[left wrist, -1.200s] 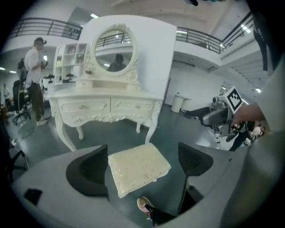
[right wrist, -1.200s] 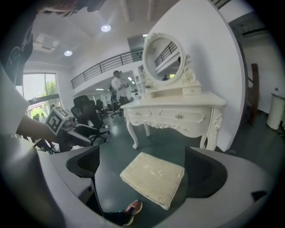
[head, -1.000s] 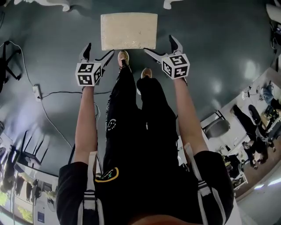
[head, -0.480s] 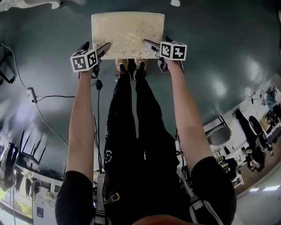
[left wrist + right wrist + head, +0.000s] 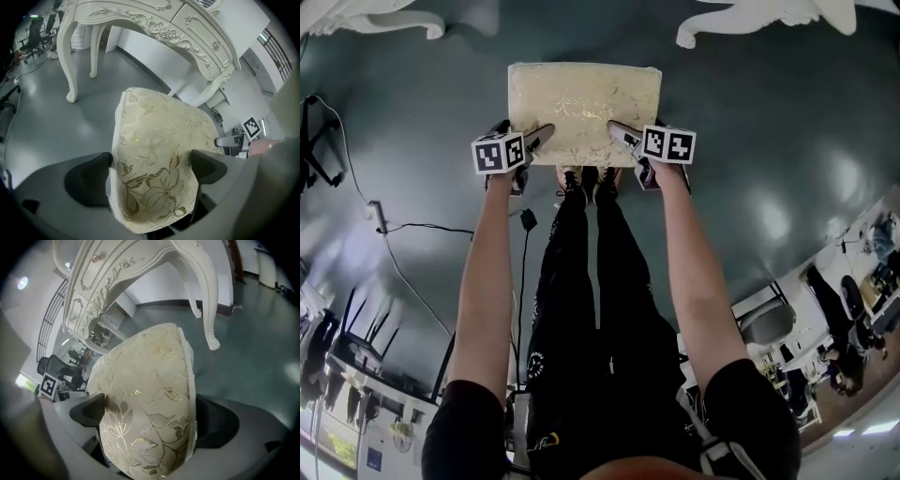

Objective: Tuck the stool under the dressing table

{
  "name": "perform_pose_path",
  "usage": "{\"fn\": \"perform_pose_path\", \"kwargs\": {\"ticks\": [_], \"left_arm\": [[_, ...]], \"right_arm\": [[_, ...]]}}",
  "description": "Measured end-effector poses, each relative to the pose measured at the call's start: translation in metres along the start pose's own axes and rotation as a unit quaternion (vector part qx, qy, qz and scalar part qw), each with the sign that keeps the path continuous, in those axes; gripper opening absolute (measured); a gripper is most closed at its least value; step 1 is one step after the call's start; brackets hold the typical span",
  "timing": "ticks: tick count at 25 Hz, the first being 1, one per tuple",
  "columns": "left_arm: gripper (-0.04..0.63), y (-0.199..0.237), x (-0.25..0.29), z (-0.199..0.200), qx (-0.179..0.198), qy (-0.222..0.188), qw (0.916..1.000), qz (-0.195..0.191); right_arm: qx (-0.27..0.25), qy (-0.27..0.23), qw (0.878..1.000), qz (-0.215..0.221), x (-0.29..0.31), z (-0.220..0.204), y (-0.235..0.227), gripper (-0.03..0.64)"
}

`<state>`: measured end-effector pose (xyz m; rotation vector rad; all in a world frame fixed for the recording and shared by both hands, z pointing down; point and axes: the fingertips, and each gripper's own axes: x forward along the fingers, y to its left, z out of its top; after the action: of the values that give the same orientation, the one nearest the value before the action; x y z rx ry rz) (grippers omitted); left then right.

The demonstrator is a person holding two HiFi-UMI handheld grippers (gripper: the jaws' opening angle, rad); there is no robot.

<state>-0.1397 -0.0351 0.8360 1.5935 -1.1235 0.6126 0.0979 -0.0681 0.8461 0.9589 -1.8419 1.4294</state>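
The stool [image 5: 584, 108], with a cream cushion patterned in gold flowers, stands on the grey floor just in front of the person's feet. Past it, the white carved dressing table [image 5: 154, 28] shows its curved legs [image 5: 769, 19]. My left gripper [image 5: 523, 131] straddles the stool's near left corner [image 5: 159, 140]; its jaws are opening, with one pad over the top and one outside the edge. At the near right corner [image 5: 145, 394], my right gripper [image 5: 636, 141] has the cushion filling the space between its wide-set pads. I cannot tell whether they press.
A table leg [image 5: 206, 296] stands just beyond the stool's right side, another [image 5: 70, 70] to its left. A cable and power strip [image 5: 380, 217] lie on the floor at the left. Office chairs and desks [image 5: 853, 319] are further off.
Both grippers have dropped from beside the stool's near edge onto its two near corners. The person's feet have closed up to the stool, and the table legs have come into view.
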Motion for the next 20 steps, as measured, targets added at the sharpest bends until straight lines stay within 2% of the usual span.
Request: {"fn": "perform_pose_path", "kwargs": {"ticks": [3, 11, 20], "left_arm": [[0.534, 0.001, 0.002, 0.006, 0.0, 0.001, 1.0, 0.005], [0.529, 0.003, 0.0, 0.018, -0.001, -0.023, 0.9984, 0.051], [0.508, 0.021, -0.004, 0.047, 0.003, -0.055, 0.9921, 0.113]], "right_arm": [[0.002, -0.002, 1.0, -0.012, 0.003, 0.005, 0.001, 0.6], [-0.002, -0.015, 1.0, -0.026, 0.008, 0.017, 0.003, 0.6], [-0.031, -0.031, 0.999, -0.02, 0.03, 0.053, 0.019, 0.6]]}}
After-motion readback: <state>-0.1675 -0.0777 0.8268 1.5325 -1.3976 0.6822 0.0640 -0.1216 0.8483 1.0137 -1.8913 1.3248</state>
